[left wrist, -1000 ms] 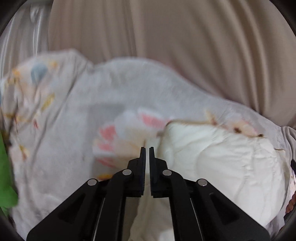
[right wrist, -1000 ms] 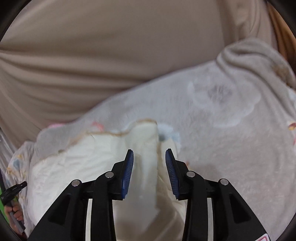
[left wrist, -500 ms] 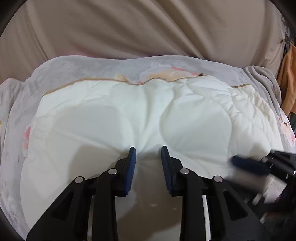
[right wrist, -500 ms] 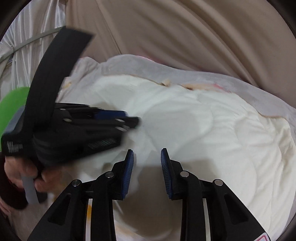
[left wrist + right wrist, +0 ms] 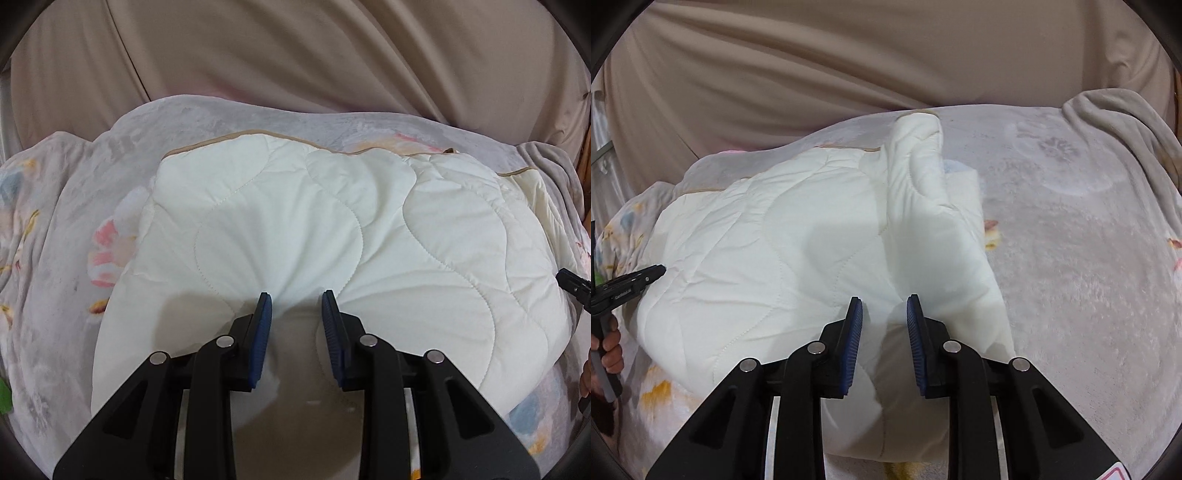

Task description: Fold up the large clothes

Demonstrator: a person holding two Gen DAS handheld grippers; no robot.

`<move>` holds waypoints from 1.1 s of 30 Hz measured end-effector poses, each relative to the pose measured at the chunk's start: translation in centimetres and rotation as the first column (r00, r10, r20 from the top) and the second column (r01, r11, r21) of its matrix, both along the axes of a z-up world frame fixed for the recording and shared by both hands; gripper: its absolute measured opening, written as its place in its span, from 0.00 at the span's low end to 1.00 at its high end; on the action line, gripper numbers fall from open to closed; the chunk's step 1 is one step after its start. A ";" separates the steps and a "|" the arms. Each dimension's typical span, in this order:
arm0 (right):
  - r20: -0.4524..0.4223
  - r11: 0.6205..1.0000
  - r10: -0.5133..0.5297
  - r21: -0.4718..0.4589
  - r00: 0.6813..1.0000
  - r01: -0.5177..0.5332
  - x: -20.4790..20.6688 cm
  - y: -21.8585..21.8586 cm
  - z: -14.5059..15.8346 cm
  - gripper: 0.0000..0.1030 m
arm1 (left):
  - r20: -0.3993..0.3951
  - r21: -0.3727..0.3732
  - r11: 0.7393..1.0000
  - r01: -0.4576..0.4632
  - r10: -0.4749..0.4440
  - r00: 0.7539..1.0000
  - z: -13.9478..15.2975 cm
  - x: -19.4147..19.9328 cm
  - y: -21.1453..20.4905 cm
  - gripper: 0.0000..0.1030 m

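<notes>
One cream quilt (image 5: 295,206) lies folded on one grey flowered blanket (image 5: 66,258), and one beige cloth (image 5: 295,66) hangs in loose folds behind, filling the 12 o'clock part of both views. The quilt shows wavy stitch lines and a thin tan trim along its far edge. In the left wrist view it takes up the middle and spreads toward 3 o'clock, with blanket showing from 7 to 10 o'clock. In the right wrist view it sits from the middle out to 9 o'clock, its thick rolled edge running from the centre up toward 12, and bare blanket covers everything from 1 to 5 o'clock. There are two grippers, each with two blue ribbed pads (image 5: 263,332) – four pads in all. The left gripper (image 5: 295,308) has just been opening; its jaws stand apart with the tips pushed down onto the quilt's near edge at 6 o'clock, and creases fan out from the gap between them. The right gripper (image 5: 884,308) has just been closing; its jaws are also apart, with a raised pucker of quilt between them, and no pad can be seen pressing on it. Each gripper shows at the rim of the other's view – the right one at 3 o'clock, the left one at 9 o'clock, where one hand (image 5: 609,343) grasps its handle just beside the quilt's edge.
</notes>
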State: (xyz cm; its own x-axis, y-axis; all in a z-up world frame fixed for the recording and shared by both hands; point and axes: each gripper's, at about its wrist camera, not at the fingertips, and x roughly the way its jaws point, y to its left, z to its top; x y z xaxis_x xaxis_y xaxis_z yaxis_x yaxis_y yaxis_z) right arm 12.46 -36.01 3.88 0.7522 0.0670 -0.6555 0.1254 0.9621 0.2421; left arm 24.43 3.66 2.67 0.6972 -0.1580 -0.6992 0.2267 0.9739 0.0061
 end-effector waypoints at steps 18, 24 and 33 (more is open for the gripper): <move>0.005 0.971 -0.160 0.182 0.987 0.157 12.6 -4.2 4.4 0.71 | -0.096 -0.171 0.947 -0.274 0.261 0.961 2.7 12.2 7.4 0.49; -0.017 0.968 -0.165 0.190 0.986 0.165 15.2 -3.9 2.4 0.16 | -0.101 -0.115 0.938 -0.328 0.317 0.943 0.0 13.3 7.5 0.29; -0.063 0.963 -0.207 0.164 0.976 0.215 15.3 -3.9 1.0 0.28 | -0.067 -0.053 0.936 -0.348 0.345 0.936 -1.6 13.2 6.5 0.37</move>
